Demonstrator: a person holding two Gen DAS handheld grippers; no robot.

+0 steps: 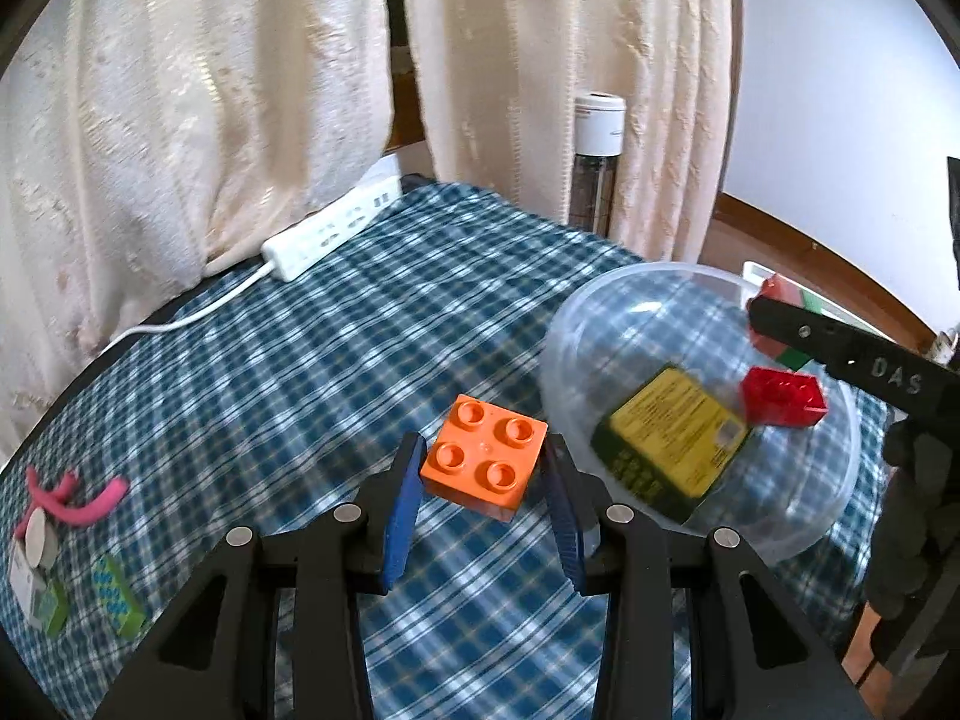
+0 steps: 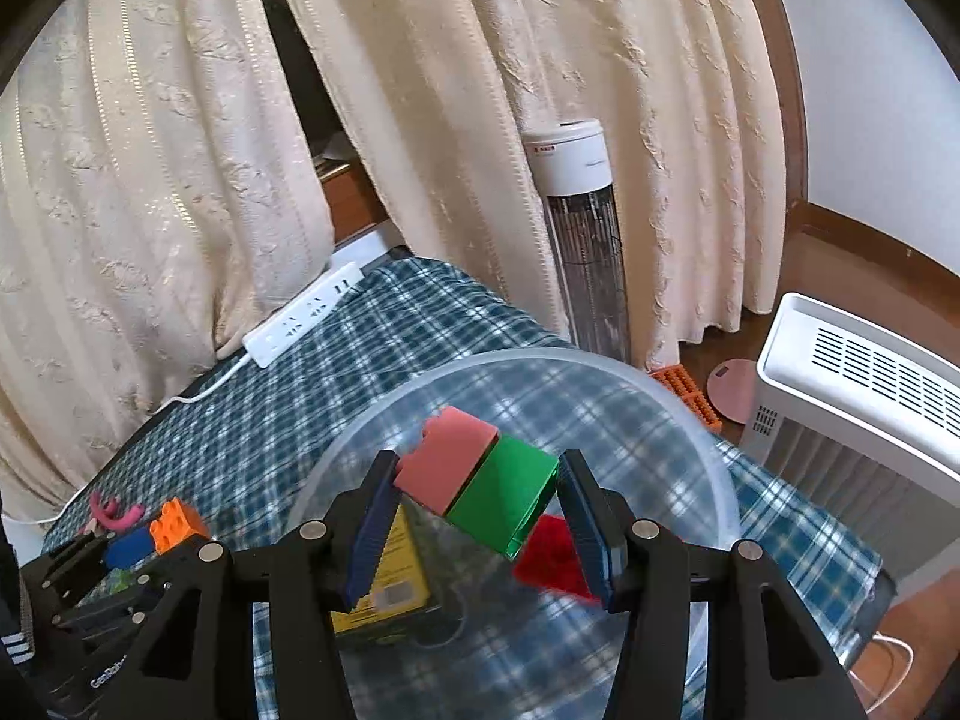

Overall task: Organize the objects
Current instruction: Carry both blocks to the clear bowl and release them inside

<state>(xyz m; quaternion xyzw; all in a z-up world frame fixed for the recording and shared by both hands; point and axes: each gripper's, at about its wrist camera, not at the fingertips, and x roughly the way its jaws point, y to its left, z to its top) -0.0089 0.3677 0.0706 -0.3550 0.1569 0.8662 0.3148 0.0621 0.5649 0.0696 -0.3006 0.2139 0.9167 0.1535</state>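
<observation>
My left gripper [image 1: 483,471] is shut on an orange four-stud brick [image 1: 485,457], held just above the checked tablecloth, left of a clear plastic bowl [image 1: 798,516]. The bowl holds a yellow-and-green box [image 1: 675,441] and a red brick [image 1: 783,396]. My right gripper [image 2: 477,489] is shut on a joined pink-and-green block [image 2: 480,480] over the bowl [image 2: 714,450]; the red brick [image 2: 555,558] and the box [image 2: 399,576] lie below it. The right gripper also shows in the left wrist view [image 1: 762,312] above the bowl's far side.
A white power strip [image 1: 330,228] with its cord lies at the table's back edge against cream curtains. A pink curved piece [image 1: 78,498], green blocks [image 1: 117,594] and a white item [image 1: 27,576] lie at the front left. A tower heater [image 2: 585,240] and white appliance [image 2: 858,384] stand beyond the table.
</observation>
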